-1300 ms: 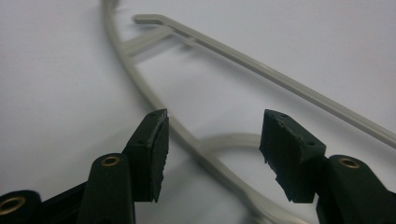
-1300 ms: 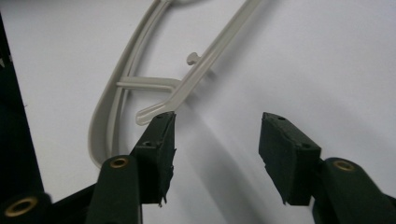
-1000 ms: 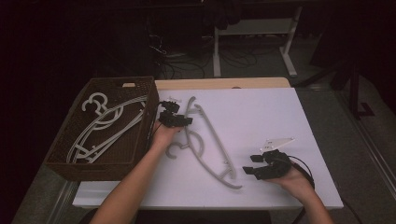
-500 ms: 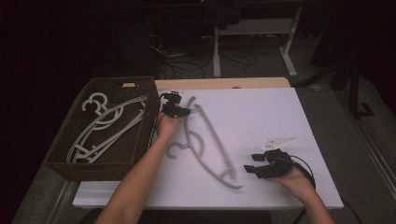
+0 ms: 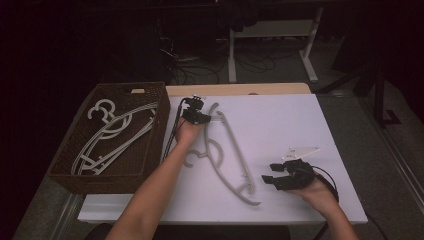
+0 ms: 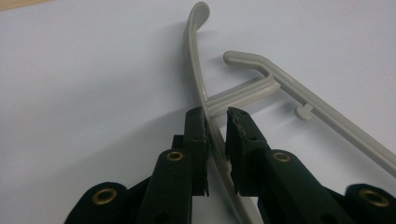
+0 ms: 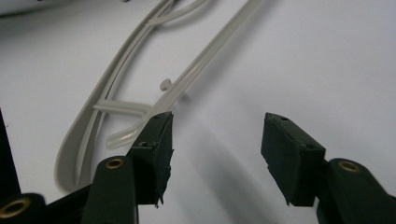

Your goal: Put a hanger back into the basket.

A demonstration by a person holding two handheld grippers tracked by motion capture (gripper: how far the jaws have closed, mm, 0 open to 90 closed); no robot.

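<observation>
Scene: high view, person at white table; both forearms enter from bottom, one gripper per hand.
Left gripper: at far-left part of table, just beside basket. Left gripper view: fingers nearly closed, one on each side of a thin grey hanger arm w/ a narrow gap; can't tell if they actually pinch it.
Hanger: grey plastic, flat on table, running from the left gripper diagonally toward near-centre; hook end near the left wrist.
Left gripper view extra: close-up of hanger, its curved tip, a crossbar joining two arms, a small notch peg on the right arm; high view too small for these.
Right gripper: near-right part of table, grey plate above it, cable trailing right. Close to hanger's lower end, not touching.
Right gripper view: fingers wide apart, holding nothing; hanger lies ahead, left of them, end loop beside the left finger.
Basket: dark wicker, left of table, seen from high view; several pale hangers piled inside.
Background: dark floor, cables.
</observation>
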